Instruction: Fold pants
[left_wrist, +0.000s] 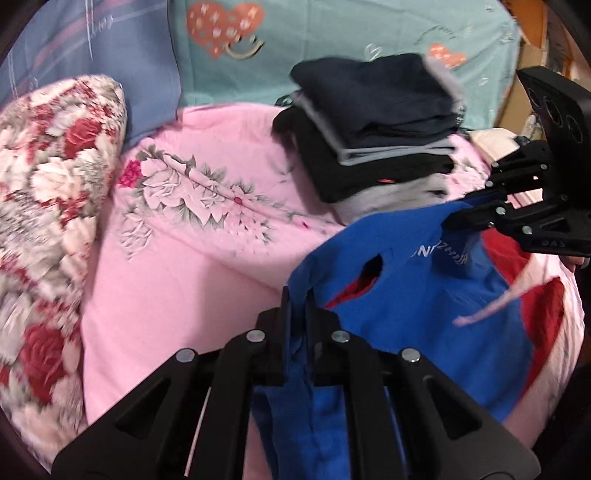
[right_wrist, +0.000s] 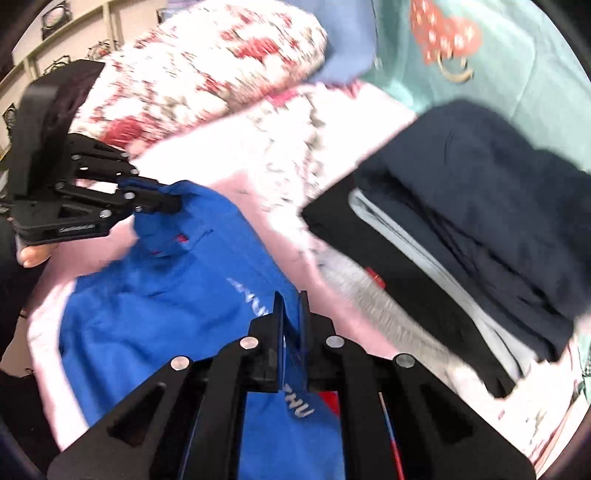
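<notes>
Left tongs (left_wrist: 298, 295) clamp the blue pants (left_wrist: 424, 295). Right tongs (right_wrist: 291, 306) clamp them too. Folded dark clothes (left_wrist: 373, 122) sit at one o'clock on the bed (left_wrist: 177, 258).

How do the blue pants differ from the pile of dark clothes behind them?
The blue pants are bright blue with red parts; the pile of dark clothes is navy, black and grey. The pants are loose and pinched by both claws; the pile lies neatly folded and untouched. Both are over the pink floral sheet.
</notes>
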